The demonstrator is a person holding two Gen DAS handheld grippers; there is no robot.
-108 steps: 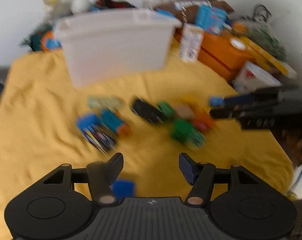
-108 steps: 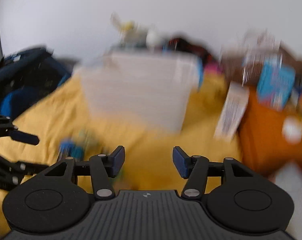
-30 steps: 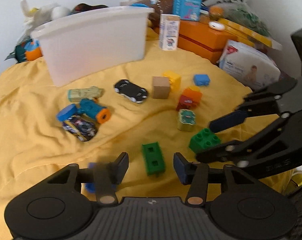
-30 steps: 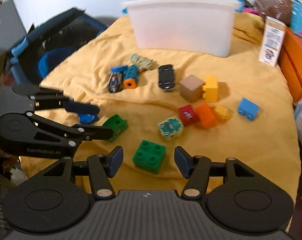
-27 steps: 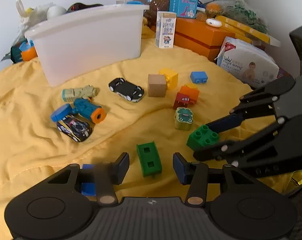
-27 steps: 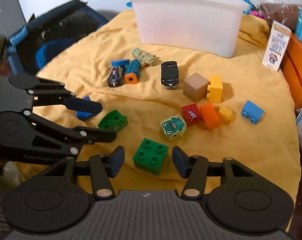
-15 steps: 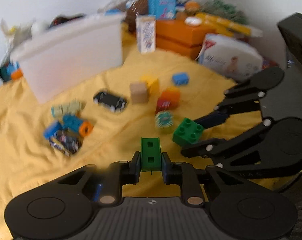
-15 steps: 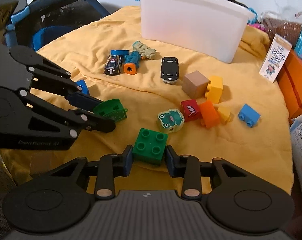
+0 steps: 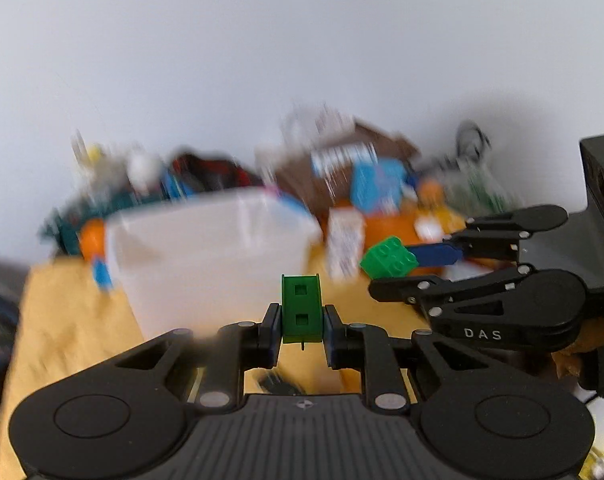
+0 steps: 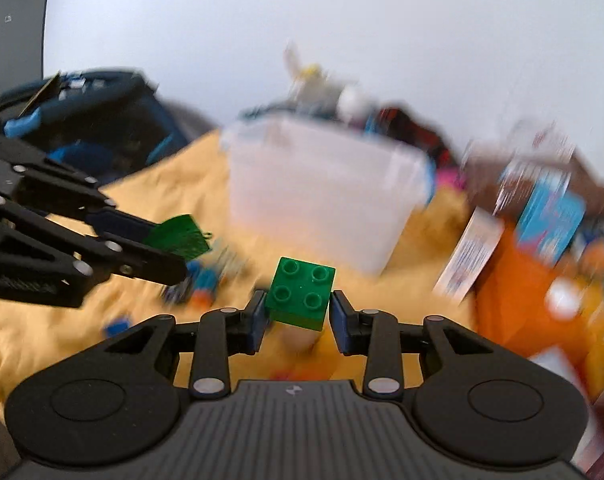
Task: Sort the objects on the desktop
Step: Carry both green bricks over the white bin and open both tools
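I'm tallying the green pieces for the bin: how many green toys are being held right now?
2. A narrow green piece with two square holes is clamped in the left gripper; a four-stud green brick is clamped in the right gripper. Blur may hide others on the cloth.

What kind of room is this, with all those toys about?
Probably a home room, perhaps a child's play corner: a yellow cloth strewn with toys, a white plastic bin for sorting them, and household boxes piled by the wall.
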